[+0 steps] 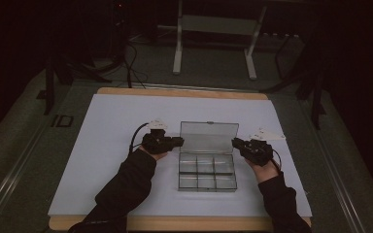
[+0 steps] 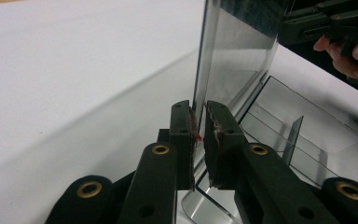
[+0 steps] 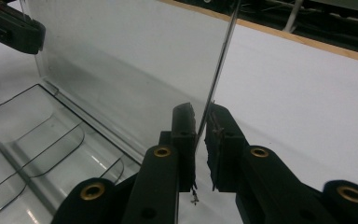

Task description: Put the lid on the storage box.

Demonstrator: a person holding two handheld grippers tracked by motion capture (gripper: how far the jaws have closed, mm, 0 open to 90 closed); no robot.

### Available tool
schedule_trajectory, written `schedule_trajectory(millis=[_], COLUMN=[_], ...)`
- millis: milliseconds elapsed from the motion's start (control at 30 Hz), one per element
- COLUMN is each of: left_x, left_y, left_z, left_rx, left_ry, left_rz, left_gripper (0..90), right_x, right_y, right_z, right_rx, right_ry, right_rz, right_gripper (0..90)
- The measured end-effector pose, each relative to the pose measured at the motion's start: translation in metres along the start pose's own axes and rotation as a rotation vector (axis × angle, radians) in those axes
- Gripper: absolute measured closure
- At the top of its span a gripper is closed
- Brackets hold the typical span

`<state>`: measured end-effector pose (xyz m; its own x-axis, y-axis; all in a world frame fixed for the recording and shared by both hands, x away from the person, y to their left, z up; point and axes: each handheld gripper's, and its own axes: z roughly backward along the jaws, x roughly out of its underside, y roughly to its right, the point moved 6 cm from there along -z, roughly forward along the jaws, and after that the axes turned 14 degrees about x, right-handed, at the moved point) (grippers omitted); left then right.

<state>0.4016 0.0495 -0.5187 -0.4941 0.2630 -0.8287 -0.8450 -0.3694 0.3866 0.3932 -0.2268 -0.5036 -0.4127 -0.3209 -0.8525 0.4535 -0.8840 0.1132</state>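
Clear plastic organiser box (image 1: 207, 174), six compartments, lying on a white sheet (image 1: 107, 145) over the wooden table (image 1: 175, 92), between the two hand-held grippers; its hinged lid (image 1: 209, 137) stands raised, roughly upright, at the far edge of the tray. Left gripper (image 1: 177, 141): jaws pressed together on the lid's left side edge, the thin pane caught between the pads (image 2: 213, 135) just above the hinge corner. Right gripper (image 1: 235, 142): jaws likewise pinched on the opposite side edge of the lid, the pane running up between them in the right gripper view (image 3: 199, 133). Judged purpose of the paired hold: a grip at each end keeps the flimsy lid from twisting and lets it swing evenly on its hinge (whether toward open or shut cannot be told). Pose: both forearms in dark sleeves come in low on either side of the tray, hands near the sheet, grippers held roughly level and pointing inward toward one another across the lid.
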Motion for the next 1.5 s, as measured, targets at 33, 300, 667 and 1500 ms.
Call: schedule_trajectory(millis=[33, 300, 667, 1500], left_x=[0.0, 0.003, 0.011, 0.029], left_y=[0.0, 0.012, 0.023, 0.041], left_z=[0.0, 0.007, 0.011, 0.017], left_rx=[0.0, -0.008, -0.015, 0.01], left_ry=[0.0, -0.02, -0.06, -0.103], left_rz=[0.0, -0.033, -0.055, -0.084], left_gripper=[83.4, 83.5, 83.2, 85.7], right_x=[0.0, 0.005, 0.013, 0.035], right_y=[0.0, -0.004, -0.005, -0.01], right_z=[0.0, 0.014, 0.025, 0.038], right_rx=[0.0, -0.022, -0.063, -0.131], right_ry=[0.0, 0.019, 0.031, 0.042], right_rz=[0.0, 0.034, 0.043, 0.084], right_gripper=[82.2, 83.1, 83.2, 83.2])
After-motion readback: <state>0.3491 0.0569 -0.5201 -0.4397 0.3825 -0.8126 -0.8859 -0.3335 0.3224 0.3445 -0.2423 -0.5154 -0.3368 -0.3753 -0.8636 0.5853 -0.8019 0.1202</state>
